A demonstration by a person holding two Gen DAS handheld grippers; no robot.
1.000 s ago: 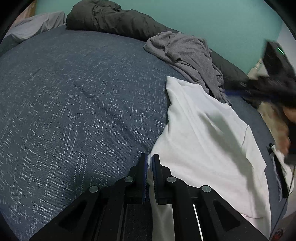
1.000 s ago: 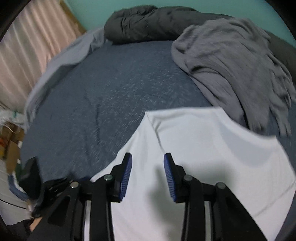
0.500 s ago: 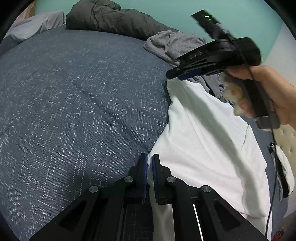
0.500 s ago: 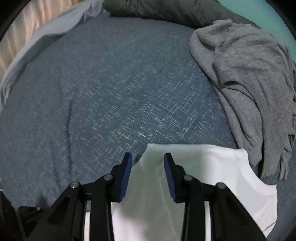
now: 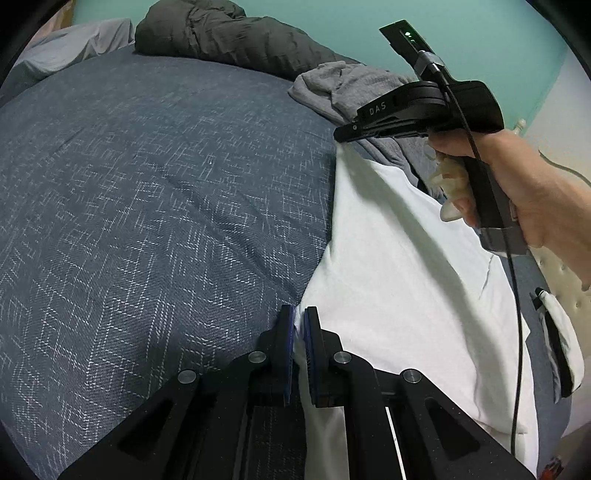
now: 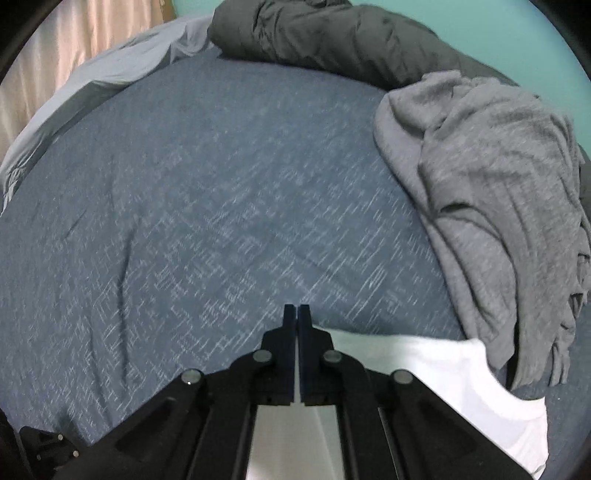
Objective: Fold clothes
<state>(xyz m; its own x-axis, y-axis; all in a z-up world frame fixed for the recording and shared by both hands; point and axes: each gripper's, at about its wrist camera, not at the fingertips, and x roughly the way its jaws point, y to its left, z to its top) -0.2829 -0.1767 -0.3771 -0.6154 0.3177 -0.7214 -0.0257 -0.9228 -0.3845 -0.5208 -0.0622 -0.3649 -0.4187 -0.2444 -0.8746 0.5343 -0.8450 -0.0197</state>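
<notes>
Teal walls back a bed [image 5: 147,184] covered in a dark blue woven spread. Three fabrics lie on it: one white cotton shirt [image 5: 406,277] at the near right, one crumpled grey knit garment [image 6: 498,203] beyond it, and one dark grey rolled duvet [image 6: 332,33] at the far edge. Left claw [image 5: 299,325] pinches the shirt's near-left edge. Right claw [image 6: 297,314], gripped by a hand [image 5: 535,192], is closed on the shirt's far corner.

White shirt [image 5: 399,280], grey garment [image 6: 498,206] (heathered), blue crosshatched bedspread [image 5: 147,192]
</notes>
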